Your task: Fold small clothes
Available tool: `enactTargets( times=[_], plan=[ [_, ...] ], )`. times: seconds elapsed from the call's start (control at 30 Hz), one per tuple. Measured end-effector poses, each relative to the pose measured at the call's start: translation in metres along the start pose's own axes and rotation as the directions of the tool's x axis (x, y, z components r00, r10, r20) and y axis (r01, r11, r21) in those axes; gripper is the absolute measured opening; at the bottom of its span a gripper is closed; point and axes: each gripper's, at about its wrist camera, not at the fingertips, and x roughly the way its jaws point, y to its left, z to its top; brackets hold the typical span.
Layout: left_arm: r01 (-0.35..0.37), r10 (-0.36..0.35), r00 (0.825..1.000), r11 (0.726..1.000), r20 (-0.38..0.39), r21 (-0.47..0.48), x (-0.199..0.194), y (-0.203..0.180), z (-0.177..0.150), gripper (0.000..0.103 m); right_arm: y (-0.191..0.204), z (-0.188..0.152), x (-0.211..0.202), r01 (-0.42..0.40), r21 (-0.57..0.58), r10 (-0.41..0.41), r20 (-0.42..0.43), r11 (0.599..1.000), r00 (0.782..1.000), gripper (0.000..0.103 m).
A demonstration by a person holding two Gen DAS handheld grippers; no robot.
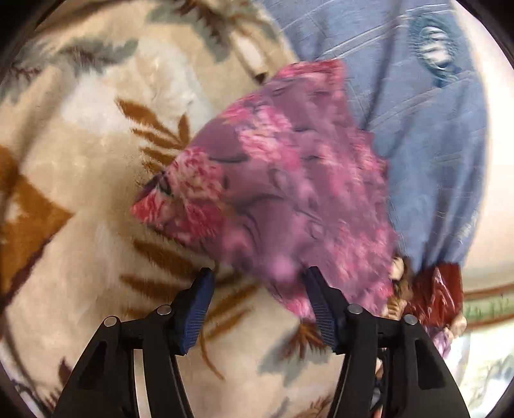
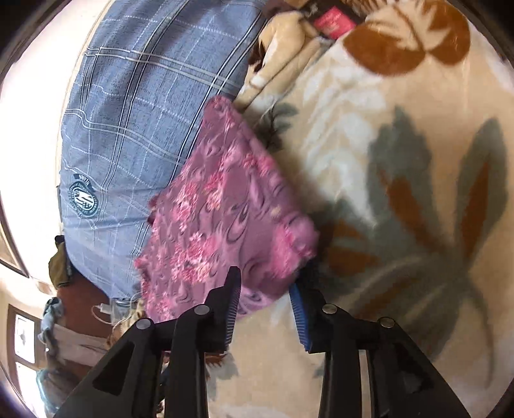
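Clearance around the folded garment on the blanket

The purple floral garment (image 1: pixel 289 180) lies on the leaf-patterned blanket (image 1: pixel 80 199), its far side against the blue checked pillow (image 2: pixel 135 106), which blocks passage there. Open blanket extends from the garment's free edges toward the near side. A crumpled fold of blanket (image 2: pixel 282 54) and a pink object (image 2: pixel 334 22) obstruct the far corner.
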Motion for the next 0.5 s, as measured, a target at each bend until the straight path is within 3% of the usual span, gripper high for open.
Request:
enactTargets(
  times=[0.03,0.07,0.1,0.13,0.17,0.3,0.37,0.43,0.47,0.5],
  plan=[
    [0.021,-0.02,1.0,0.999,0.016,-0.026,-0.001,0.0,0.008,0.056,0.001,0.001,0.004,0.004,0.001,-0.004,-0.003,1.0,1.0,0.035],
    [0.012,-0.01,0.999,0.999,0.031,-0.036,-0.002,-0.002,0.018,0.046,0.003,0.002,0.007,0.002,0.003,-0.002,-0.002,1.0,1.0,0.035],
    [0.002,-0.001,0.999,1.0,0.041,-0.026,-0.003,-0.007,0.025,0.02,0.004,0.003,0.01,-0.002,0.008,0.002,0.003,1.0,1.0,0.033],
    [-0.008,0.008,0.999,1.0,0.045,-0.007,-0.004,-0.012,0.033,0.009,0.005,0.006,0.015,0.002,0.011,-0.002,-0.001,1.0,1.0,0.025],
    [-0.019,0.019,0.999,1.0,0.042,-0.001,-0.008,-0.015,0.038,0.008,0.005,0.009,0.019,-0.014,0.013,0.014,-0.011,1.0,1.0,0.006],
    [-0.006,0.003,0.998,0.999,0.068,0.041,-0.039,-0.024,0.03,0.006,0.016,0.017,-0.008,-0.089,-0.051,0.09,0.018,0.995,0.996,0.004],
    [-0.057,0.053,0.996,0.996,0.066,0.069,-0.043,-0.02,0.014,0.006,0.012,0.012,-0.019,-0.073,-0.085,0.074,0.009,0.994,0.997,0.004],
    [-0.138,0.137,0.99,0.989,0.011,0.047,-0.028,-0.003,0.009,0.006,-0.003,0.005,-0.009,-0.004,-0.089,0.001,-0.033,0.996,0.999,0.004],
    [-0.135,0.135,0.991,0.991,-0.023,0.007,-0.019,0.011,0.006,0.007,-0.011,0.002,-0.001,0.034,-0.088,-0.038,-0.051,0.996,0.998,0.004],
    [-0.101,0.101,0.995,0.995,-0.008,-0.01,-0.026,0.015,0.004,0.007,-0.018,-0.002,0.004,0.025,-0.079,-0.029,-0.05,0.997,0.998,0.005]
  ],
)
